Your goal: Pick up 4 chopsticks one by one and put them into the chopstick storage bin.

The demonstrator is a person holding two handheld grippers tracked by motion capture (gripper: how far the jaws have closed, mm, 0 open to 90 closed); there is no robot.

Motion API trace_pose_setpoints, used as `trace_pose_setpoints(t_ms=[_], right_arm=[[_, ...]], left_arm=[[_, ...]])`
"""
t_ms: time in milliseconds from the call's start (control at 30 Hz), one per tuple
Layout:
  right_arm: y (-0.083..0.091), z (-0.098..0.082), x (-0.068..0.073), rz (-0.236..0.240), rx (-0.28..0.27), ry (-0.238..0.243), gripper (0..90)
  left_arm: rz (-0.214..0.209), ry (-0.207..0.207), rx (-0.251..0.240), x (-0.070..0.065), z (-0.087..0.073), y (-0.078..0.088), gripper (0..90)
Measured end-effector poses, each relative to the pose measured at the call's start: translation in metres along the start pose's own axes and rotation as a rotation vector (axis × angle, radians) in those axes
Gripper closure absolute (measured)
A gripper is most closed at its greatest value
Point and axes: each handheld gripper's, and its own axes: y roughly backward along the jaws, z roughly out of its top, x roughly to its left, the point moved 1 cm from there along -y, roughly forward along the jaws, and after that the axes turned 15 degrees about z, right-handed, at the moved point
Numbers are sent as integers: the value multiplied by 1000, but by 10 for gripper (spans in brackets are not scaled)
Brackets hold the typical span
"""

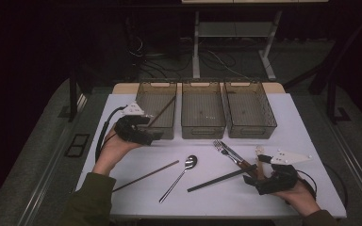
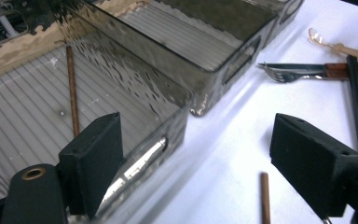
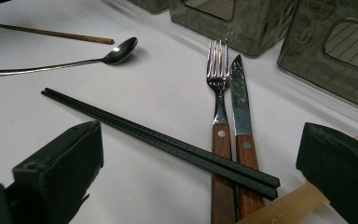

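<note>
My left gripper [image 1: 151,135] [image 2: 196,154] stands open and empty at the front corner of the left smoky bin [image 1: 156,113] [image 2: 177,100]. One jaw is over the bin, the other over the white table. A brown chopstick [image 1: 162,112] [image 2: 72,88] leans inside that bin. My right gripper [image 1: 257,175] [image 3: 200,172] is open near the table's front right, pointing at a pair of black chopsticks [image 1: 221,178] [image 3: 158,140]. They lie across the wooden handles of a fork [image 1: 222,148] [image 3: 219,93] and knife [image 1: 233,154] [image 3: 241,102]. Its pads touch nothing.
A second brown chopstick [image 1: 146,176] [image 3: 51,32] and a metal spoon [image 1: 179,176] [image 3: 116,51] lie at the front middle. A tan-handled utensil [image 1: 260,155] [image 3: 284,205] rests by the right gripper. The middle bin [image 1: 202,113] and right bin [image 1: 250,110] stand behind.
</note>
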Motion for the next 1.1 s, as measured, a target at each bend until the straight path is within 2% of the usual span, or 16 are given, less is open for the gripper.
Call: trace_pose_setpoints(t_ms=[300, 433, 633, 767, 867, 1033, 1100], right_arm=[[0, 0, 0, -4, -2, -1, 8], [1, 0, 0, -5, -4, -3, 8], [1, 0, 0, -8, -4, -3, 8], [0, 0, 0, -9, -4, -3, 8], [0, 0, 1, -8, -3, -3, 8], [1, 0, 1, -9, -2, 0, 8], [1, 0, 1, -10, -2, 3, 8]], left_arm=[[-21, -21, -20, -17, -21, 14, 144], [-15, -46, -25, -23, -31, 20, 144], [-18, -60, -40, -31, -47, 27, 147], [-17, -58, -21, -35, -61, 28, 150], [-34, -49, -14, -37, -69, 29, 164], [-32, -42, -15, -38, -78, 30, 198], [-37, -27, -17, -37, -80, 29, 218]])
